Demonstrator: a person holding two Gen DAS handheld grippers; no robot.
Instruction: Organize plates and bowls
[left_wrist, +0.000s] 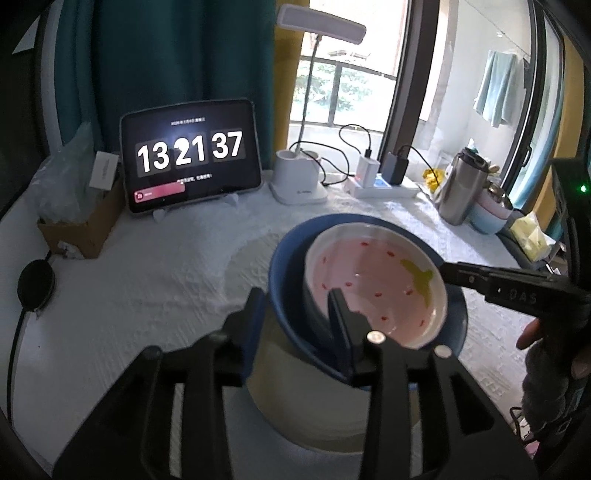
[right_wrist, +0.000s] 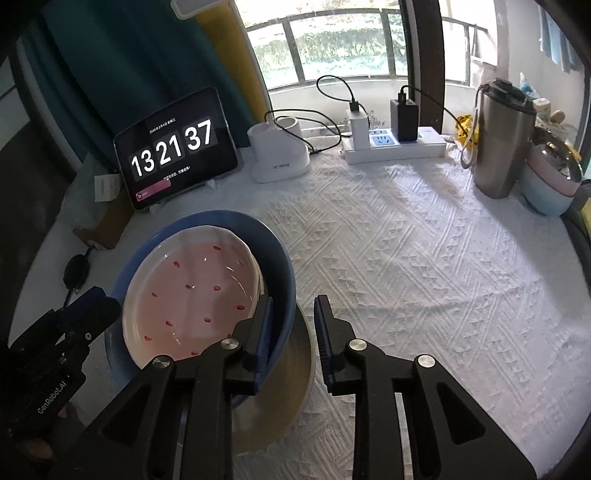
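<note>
A pink plate with red specks (left_wrist: 373, 284) (right_wrist: 195, 291) lies tilted inside a blue bowl (left_wrist: 288, 291) (right_wrist: 280, 266). The bowl sits on a pale round dish (left_wrist: 295, 398) (right_wrist: 291, 369) on the white tablecloth. My left gripper (left_wrist: 295, 306) straddles the bowl's near-left rim, one finger outside, one inside by the plate, with a gap between them. My right gripper (right_wrist: 293, 314) straddles the bowl's right rim the same way, open. It also shows in the left wrist view (left_wrist: 454, 275), its tip at the plate's right edge.
At the back stand a tablet clock (left_wrist: 192, 155) (right_wrist: 173, 147), a white lamp base (left_wrist: 299, 177) (right_wrist: 277, 155), a power strip with chargers (right_wrist: 395, 142), a steel tumbler (right_wrist: 498, 140) and pastel bowls (right_wrist: 550, 181). A cardboard box (left_wrist: 81, 225) sits at the left.
</note>
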